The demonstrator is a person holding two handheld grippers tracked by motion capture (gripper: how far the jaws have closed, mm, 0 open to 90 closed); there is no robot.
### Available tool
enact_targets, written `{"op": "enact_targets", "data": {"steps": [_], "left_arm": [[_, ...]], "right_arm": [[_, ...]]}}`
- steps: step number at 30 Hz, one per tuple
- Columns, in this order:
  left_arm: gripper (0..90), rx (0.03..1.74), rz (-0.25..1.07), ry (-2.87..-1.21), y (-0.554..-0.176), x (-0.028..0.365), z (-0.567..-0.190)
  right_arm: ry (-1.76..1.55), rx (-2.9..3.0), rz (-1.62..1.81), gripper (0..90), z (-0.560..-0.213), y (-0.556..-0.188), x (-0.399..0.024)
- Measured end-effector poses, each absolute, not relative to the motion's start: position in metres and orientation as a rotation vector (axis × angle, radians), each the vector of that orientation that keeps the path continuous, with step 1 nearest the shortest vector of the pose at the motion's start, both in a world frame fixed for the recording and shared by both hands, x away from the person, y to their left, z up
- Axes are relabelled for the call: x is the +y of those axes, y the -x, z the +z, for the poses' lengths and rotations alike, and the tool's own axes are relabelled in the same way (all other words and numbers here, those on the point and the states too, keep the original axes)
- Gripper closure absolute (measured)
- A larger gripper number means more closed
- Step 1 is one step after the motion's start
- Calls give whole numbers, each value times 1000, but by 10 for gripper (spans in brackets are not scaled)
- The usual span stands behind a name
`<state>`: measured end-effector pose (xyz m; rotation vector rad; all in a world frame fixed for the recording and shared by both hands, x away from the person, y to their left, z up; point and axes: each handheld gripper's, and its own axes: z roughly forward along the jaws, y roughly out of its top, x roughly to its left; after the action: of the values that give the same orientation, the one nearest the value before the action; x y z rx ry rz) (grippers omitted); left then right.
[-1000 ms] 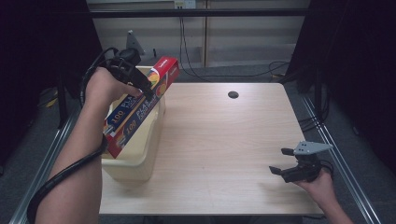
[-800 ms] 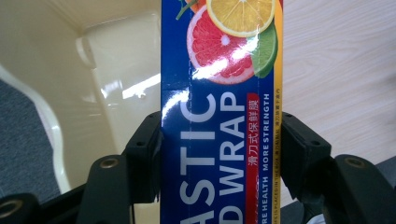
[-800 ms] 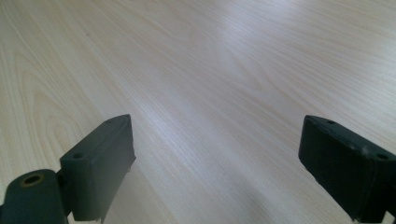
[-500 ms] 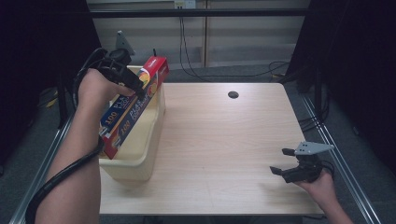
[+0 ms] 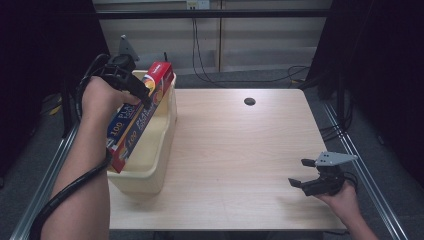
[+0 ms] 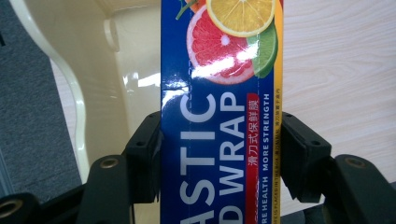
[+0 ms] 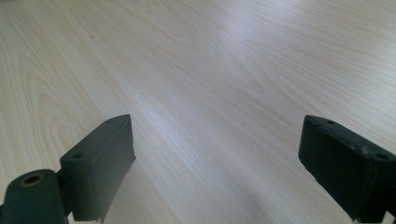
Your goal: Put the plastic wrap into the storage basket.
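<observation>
my left gripper (image 5: 145,96) has its jaws clamped on the plastic wrap box (image 5: 136,117), tilted over the cream bin (image 5: 162,137) and not yet lowered in, while my right gripper (image 5: 314,176) idles wide open above the counter (image 5: 240,150).

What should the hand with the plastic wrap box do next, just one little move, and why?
Probably lower the plastic wrap box a little further into the cream tub. The left gripper is shut on the box, which is tilted, its low end inside the tub and its red end poking above the rim. The right gripper rests open far off on the table, so it can't help.
</observation>
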<state>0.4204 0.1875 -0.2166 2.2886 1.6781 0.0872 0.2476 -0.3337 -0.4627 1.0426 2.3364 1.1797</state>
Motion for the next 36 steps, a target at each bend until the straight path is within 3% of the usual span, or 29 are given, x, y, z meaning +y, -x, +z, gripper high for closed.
{"op": "enact_targets", "data": {"steps": [36], "left_arm": [[405,1802,95,-2228,-416,201,-246]], "right_arm": [[-1040,2351,1206,102,-463,-251,-328]]}}
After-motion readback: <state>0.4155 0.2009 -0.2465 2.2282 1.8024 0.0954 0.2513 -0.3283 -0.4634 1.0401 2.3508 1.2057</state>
